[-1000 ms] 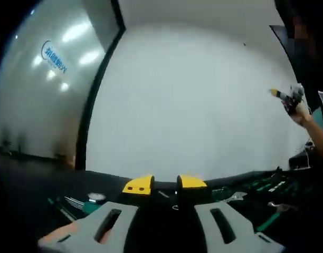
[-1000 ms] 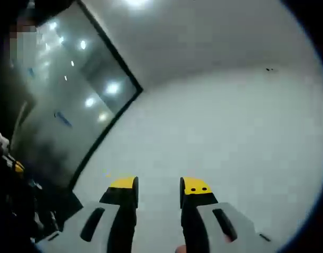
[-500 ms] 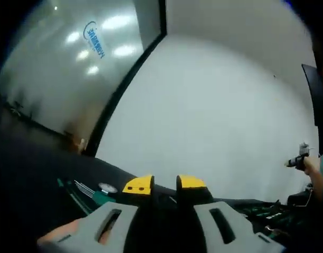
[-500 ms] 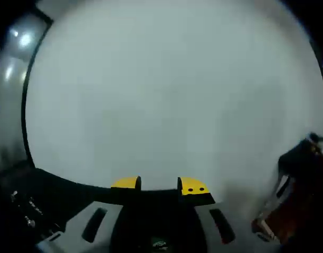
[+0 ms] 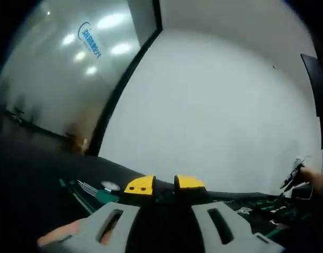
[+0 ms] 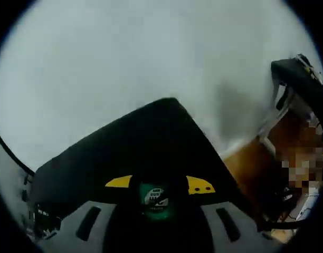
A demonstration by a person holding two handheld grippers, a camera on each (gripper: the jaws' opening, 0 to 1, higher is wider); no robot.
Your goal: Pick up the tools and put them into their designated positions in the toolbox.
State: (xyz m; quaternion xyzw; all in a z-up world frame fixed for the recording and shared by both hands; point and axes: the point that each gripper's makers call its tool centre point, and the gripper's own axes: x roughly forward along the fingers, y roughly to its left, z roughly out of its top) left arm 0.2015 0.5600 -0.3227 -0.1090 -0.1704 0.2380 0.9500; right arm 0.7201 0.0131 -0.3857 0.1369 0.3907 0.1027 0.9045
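Swung down, right gripper [image 6: 160, 184] jaws flank green-labelled tool [image 6: 154, 197] (writing unreadable).

A blue logo [image 5: 90, 38] marks the glass wall [image 5: 56, 79], its lettering seemingly too blurred to read.

Both grippers' grey fingers [image 5: 139, 185] carry yellow tips. Beyond them spreads a black tabletop [image 6: 151, 142], with a green-handled tool [image 5: 101, 196] on it, beneath a white wall [image 5: 214, 105].

The left gripper [image 5: 163, 183] points ahead with its yellow-tipped jaws a narrow gap apart and empty — the right gripper [image 6: 159, 184] has its jaws spread wider, and a hand [image 5: 311, 177] shows at the far right.
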